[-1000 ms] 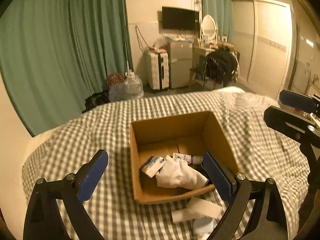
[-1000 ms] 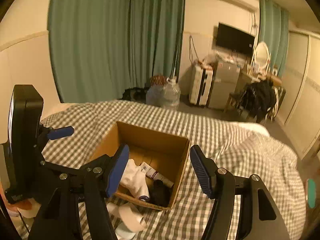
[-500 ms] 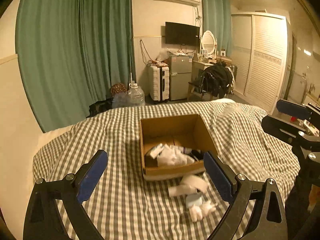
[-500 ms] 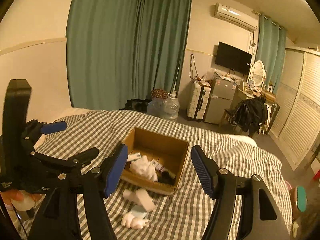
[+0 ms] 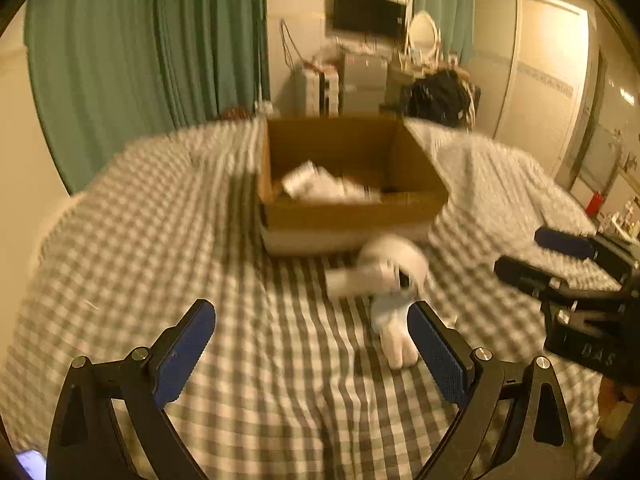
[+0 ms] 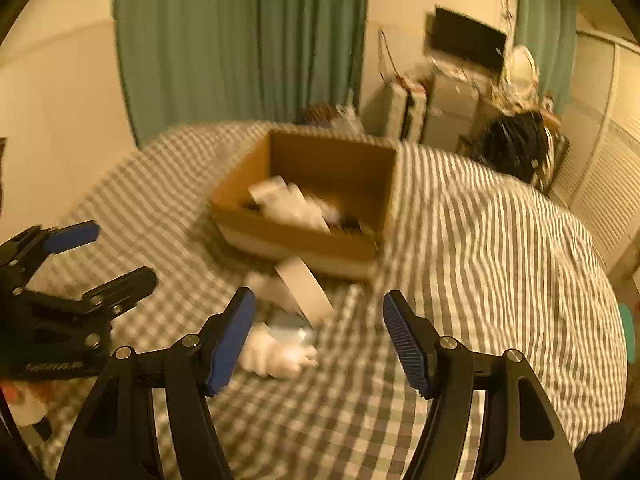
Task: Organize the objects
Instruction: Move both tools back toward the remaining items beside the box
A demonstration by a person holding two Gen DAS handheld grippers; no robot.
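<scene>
Bedroom interior under warm, yellowish artificial light; both views are motion-blurred. A bed with a grey-and-white checked cover (image 5: 168, 240) occupies the near and middle ground. Full-height green curtains (image 5: 160, 48) hang along the far left wall; a second green curtain (image 6: 544, 20) hangs far right. Walls are plain cream. A dark wall-mounted television (image 5: 370, 12) sits on the far wall, above a white suitcase (image 5: 320, 88) and a small grey cabinet (image 5: 366, 80). An oval mirror (image 5: 424, 32) stands to its right. Dark clothing (image 5: 440, 94) is heaped on a chair. White wardrobe doors (image 5: 548, 64) line the right side.
</scene>
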